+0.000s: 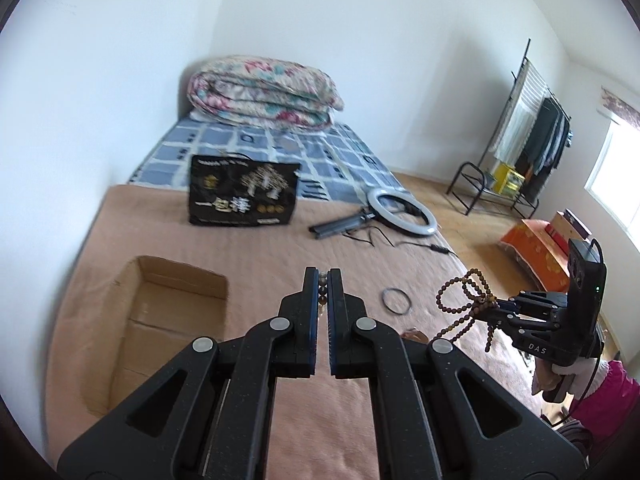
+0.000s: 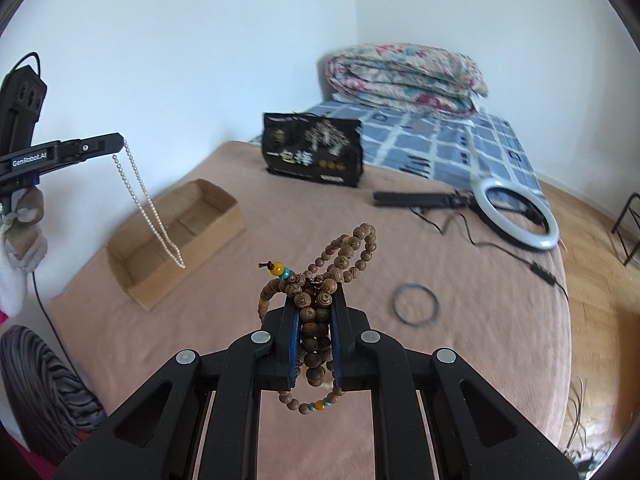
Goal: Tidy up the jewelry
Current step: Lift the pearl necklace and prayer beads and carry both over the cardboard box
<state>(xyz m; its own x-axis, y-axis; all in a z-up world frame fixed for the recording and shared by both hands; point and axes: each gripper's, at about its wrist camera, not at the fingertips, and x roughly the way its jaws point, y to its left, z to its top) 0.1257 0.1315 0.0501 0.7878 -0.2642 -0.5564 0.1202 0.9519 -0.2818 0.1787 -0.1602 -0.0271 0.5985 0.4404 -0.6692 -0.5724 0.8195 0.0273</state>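
Pearl necklace (image 2: 150, 204) hanging vertically, wooden bead strand (image 2: 316, 320) bunched lengthwise between fingers

Grained wooden beads (image 2: 316, 320), glossy pearl strand (image 2: 149, 204), matt cardboard box (image 2: 176, 240), soft tan cloth blanket (image 2: 480, 360), black matt plastic grippers.

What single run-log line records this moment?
left gripper: shut on pale pearl chain | right gripper: shut on brown wooden bead strand | open cardboard box: nothing visible inside
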